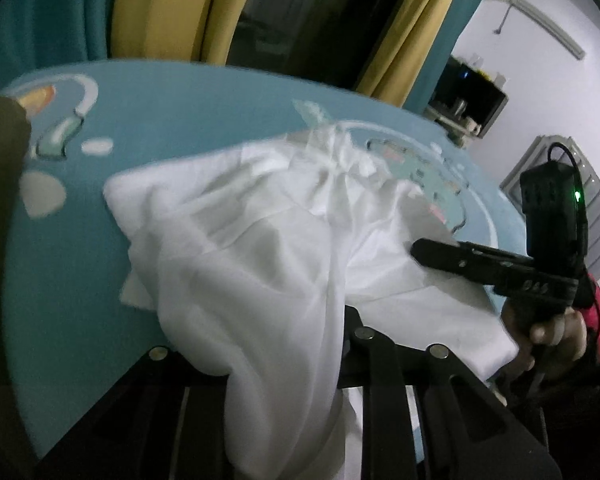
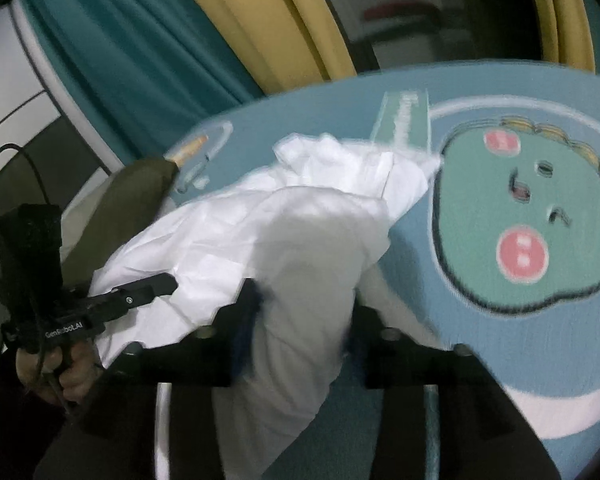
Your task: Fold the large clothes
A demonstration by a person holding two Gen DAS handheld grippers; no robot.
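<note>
White garment, one, pinched by two grippers: left gripper, right gripper.

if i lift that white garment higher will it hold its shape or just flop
Probably flop: the white garment hangs in soft folds from the left gripper and sags between it and the right gripper. It looks thin, so likely light. It may drag across the blue mat.
</note>
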